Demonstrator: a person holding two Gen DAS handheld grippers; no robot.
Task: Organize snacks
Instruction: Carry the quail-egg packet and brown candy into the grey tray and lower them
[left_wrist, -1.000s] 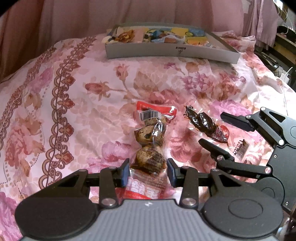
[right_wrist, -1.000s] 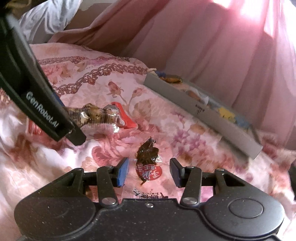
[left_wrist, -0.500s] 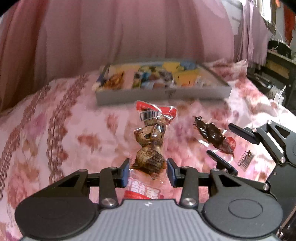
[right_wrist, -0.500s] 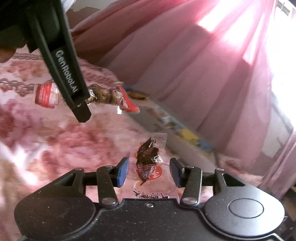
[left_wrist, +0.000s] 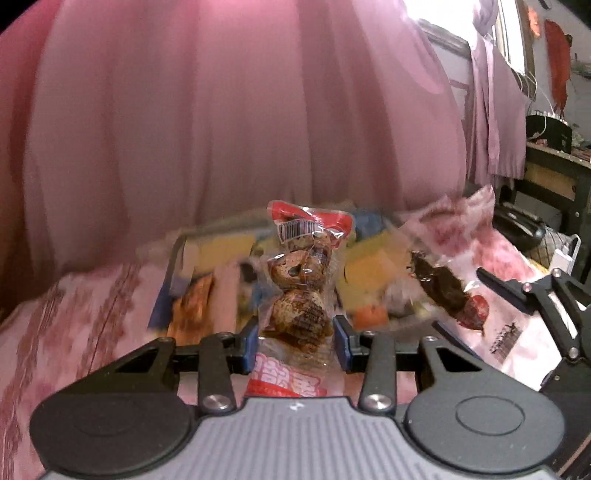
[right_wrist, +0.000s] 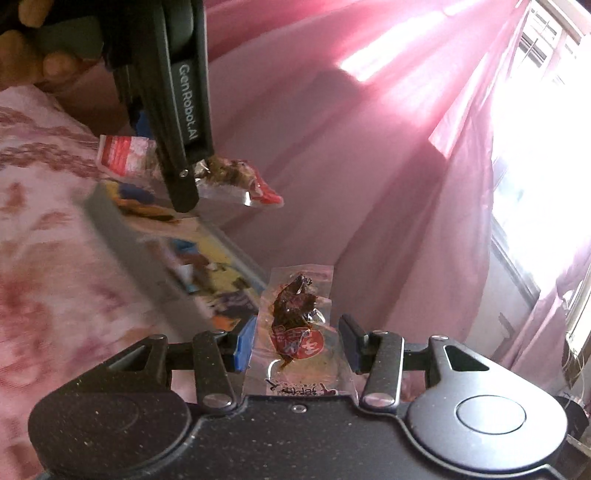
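My left gripper (left_wrist: 295, 345) is shut on a clear packet of brown quail eggs (left_wrist: 301, 291) with red ends, held in the air over the grey snack box (left_wrist: 207, 280). The right wrist view shows that same packet (right_wrist: 236, 181) hanging from the left gripper's finger (right_wrist: 184, 147). My right gripper (right_wrist: 295, 345) is shut on a clear packet of dark dried meat (right_wrist: 295, 317) with a red label, held up at the box's near corner (right_wrist: 147, 273). In the left wrist view the meat packet (left_wrist: 443, 291) and right gripper (left_wrist: 491, 302) sit at the right.
The box holds several colourful snack packets (left_wrist: 369, 273). It lies on a pink floral bedspread (left_wrist: 74, 325). Pink curtains (left_wrist: 221, 110) hang behind, with a bright window (right_wrist: 546, 110) at the right. A dark desk with clutter (left_wrist: 554, 166) stands at far right.
Both grippers have lifted their packets off the bedspread and carried them forward to the grey box, which now looks close and blurred. Both stay shut on their packets.
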